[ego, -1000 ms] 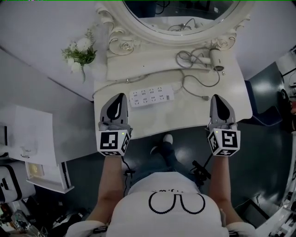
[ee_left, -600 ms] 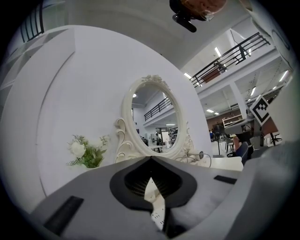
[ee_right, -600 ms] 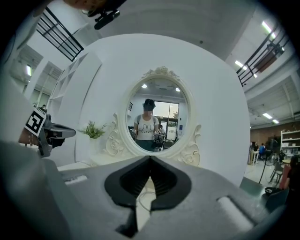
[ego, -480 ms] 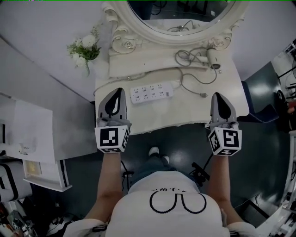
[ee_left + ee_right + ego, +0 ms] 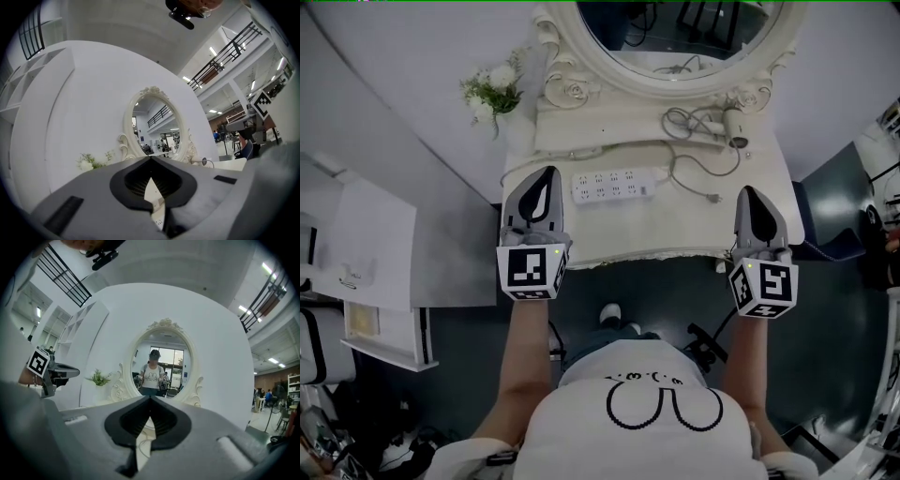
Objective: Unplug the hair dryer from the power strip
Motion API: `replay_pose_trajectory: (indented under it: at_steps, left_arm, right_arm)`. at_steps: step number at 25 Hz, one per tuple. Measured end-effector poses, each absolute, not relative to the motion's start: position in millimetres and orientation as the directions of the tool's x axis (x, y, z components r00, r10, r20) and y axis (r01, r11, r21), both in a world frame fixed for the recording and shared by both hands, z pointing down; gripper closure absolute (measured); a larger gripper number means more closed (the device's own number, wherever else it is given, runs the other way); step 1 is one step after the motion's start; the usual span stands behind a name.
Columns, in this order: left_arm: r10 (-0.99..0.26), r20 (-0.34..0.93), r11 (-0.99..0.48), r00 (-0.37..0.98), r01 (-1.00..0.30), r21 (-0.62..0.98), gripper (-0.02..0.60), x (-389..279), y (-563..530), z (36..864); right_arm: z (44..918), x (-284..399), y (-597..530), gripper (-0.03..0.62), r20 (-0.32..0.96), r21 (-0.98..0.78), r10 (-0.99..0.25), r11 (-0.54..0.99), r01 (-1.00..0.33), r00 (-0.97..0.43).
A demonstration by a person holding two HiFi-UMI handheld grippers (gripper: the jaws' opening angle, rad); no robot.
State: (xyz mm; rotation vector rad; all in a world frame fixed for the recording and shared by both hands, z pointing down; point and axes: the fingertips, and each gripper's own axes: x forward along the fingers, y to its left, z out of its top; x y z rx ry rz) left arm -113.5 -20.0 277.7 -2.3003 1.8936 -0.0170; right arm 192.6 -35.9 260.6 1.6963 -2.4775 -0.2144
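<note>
A white power strip (image 5: 612,185) lies flat in the middle of the white vanity table (image 5: 675,234). The hair dryer (image 5: 733,125) rests at the back right beside its coiled grey cord (image 5: 684,122). The cord's end (image 5: 713,198) lies on the tabletop right of the strip, apart from it. My left gripper (image 5: 546,174) hovers over the table's front left, just left of the strip, shut and empty. My right gripper (image 5: 753,193) hangs over the front right corner, also shut with nothing in it. In both gripper views the jaws (image 5: 151,158) (image 5: 150,397) meet, pointing level at the mirror.
An oval mirror (image 5: 680,28) in an ornate white frame stands at the table's back. A small bunch of white flowers (image 5: 492,92) sits at the back left. A white cabinet (image 5: 356,253) stands to the left, dark floor (image 5: 844,187) to the right.
Both grippers have risen a little and now reach further over the table's front edge. Both stay shut. The head view has shifted, so the table sits further right and higher.
</note>
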Motion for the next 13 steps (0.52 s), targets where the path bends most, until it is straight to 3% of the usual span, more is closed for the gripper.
replay_pose_trajectory:
  at_steps: [13]
  left_arm:
    - [-0.956,-0.162,-0.2,0.246,-0.946,-0.256,0.583,-91,-9,222]
  right_arm:
    - [206,179,-24,0.597,-0.05,0.231,-0.917,0.374,-0.898,-0.395]
